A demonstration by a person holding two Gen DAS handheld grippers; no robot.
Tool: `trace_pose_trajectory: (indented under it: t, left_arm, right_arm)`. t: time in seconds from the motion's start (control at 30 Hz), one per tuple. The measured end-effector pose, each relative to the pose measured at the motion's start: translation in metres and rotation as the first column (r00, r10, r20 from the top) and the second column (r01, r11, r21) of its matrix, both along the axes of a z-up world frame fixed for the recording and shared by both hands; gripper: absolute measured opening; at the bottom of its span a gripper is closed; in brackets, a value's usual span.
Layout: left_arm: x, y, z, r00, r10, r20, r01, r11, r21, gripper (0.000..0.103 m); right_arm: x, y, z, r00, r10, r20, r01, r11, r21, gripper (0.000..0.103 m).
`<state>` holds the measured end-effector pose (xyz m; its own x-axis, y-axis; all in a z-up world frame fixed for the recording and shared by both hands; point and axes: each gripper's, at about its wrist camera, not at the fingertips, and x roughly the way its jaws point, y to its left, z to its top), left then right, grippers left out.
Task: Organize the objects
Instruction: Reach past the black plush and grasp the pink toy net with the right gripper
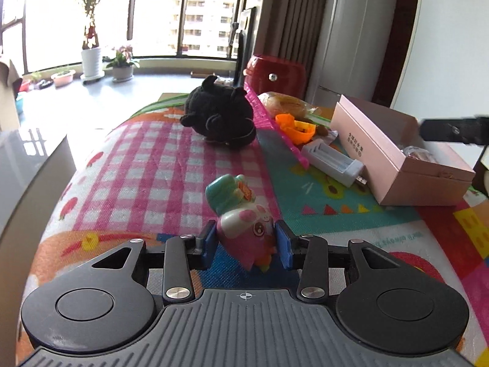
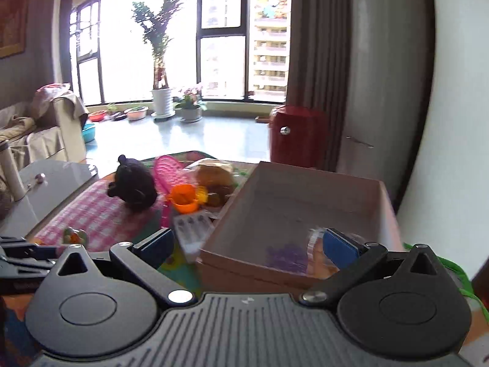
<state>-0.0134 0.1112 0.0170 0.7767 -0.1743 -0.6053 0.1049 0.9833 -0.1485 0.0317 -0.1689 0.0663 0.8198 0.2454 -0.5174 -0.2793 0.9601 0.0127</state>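
My left gripper [image 1: 246, 241] is shut on a pink and white toy figure with a teal cap [image 1: 241, 214], low over the colourful play mat [image 1: 137, 159]. The same toy shows small in the right wrist view [image 2: 75, 235]. My right gripper [image 2: 249, 244] is open and empty, its fingers spread over the near edge of an open pink box [image 2: 293, 202]. The box [image 1: 391, 153] lies to the right in the left wrist view, with small packets inside. A black plush toy [image 1: 221, 113], an orange cup [image 1: 295, 128] and a white charger [image 1: 333, 160] lie on the mat.
A pink mesh basket [image 1: 275, 125] holds a bagged snack [image 1: 285, 104] behind the cup. A red bin [image 1: 275, 73] stands past the mat. A grey table [image 2: 45, 189] sits to the left. Potted plants [image 2: 162, 91] line the window.
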Motion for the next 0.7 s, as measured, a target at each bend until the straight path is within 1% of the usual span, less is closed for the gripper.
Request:
trace_pose_trajectory:
  t: [0.03,0.1,0.13,0.17,0.23,0.3,0.37,0.5,0.57,0.7]
  left_arm:
    - [-0.001,0.001,-0.005,1.0,-0.001,-0.002,0.001,1.0,-0.014,0.044]
    - [-0.007,-0.002,-0.009,1.0,-0.003,0.031,0.003,1.0,-0.003,0.044]
    - [-0.008,-0.002,-0.009,0.999,-0.009,0.036,0.009,1.0,-0.004,0.044]
    - [-0.008,-0.001,-0.009,0.999,-0.012,0.038,0.012,1.0,-0.013,0.044]
    - [-0.007,0.003,-0.011,0.999,-0.007,0.036,0.009,0.998,-0.054,0.043]
    - [-0.008,0.007,-0.011,0.999,-0.006,0.037,0.009,0.997,-0.08,0.043]
    - [-0.009,0.009,-0.011,0.999,-0.006,0.037,0.009,0.995,-0.095,0.043]
    - [-0.013,0.02,-0.011,1.0,0.001,0.029,0.003,0.99,-0.142,0.043]
    - [-0.016,0.028,-0.011,1.0,0.019,0.025,-0.014,0.986,-0.166,0.043]
    - [-0.022,0.04,-0.012,0.999,0.042,0.014,-0.039,0.982,-0.187,0.043]
  right_arm:
    - [0.012,0.012,0.004,0.999,0.033,-0.039,-0.032,0.999,0.018,0.103]
    - [0.036,0.035,0.006,0.991,0.08,-0.109,-0.076,0.996,0.042,0.103]
    - [0.046,0.05,0.003,0.987,0.098,-0.131,-0.095,0.995,0.031,0.103]
    - [0.055,0.064,-0.001,0.985,0.107,-0.138,-0.108,0.994,0.001,0.102]
    - [0.068,0.094,-0.012,0.982,0.117,-0.146,-0.129,0.989,-0.077,0.086]
    - [0.083,0.116,-0.016,0.974,0.153,-0.167,-0.168,0.983,-0.079,0.084]
    - [0.096,0.136,-0.015,0.975,0.16,-0.155,-0.174,0.981,-0.081,0.084]
    - [0.116,0.18,-0.013,0.973,0.205,-0.109,-0.221,0.963,-0.154,0.084]
    - [0.125,0.2,-0.018,0.968,0.225,-0.112,-0.242,0.953,-0.182,0.084]
    - [0.144,0.228,-0.037,0.969,0.207,-0.138,-0.235,0.943,-0.237,0.085]
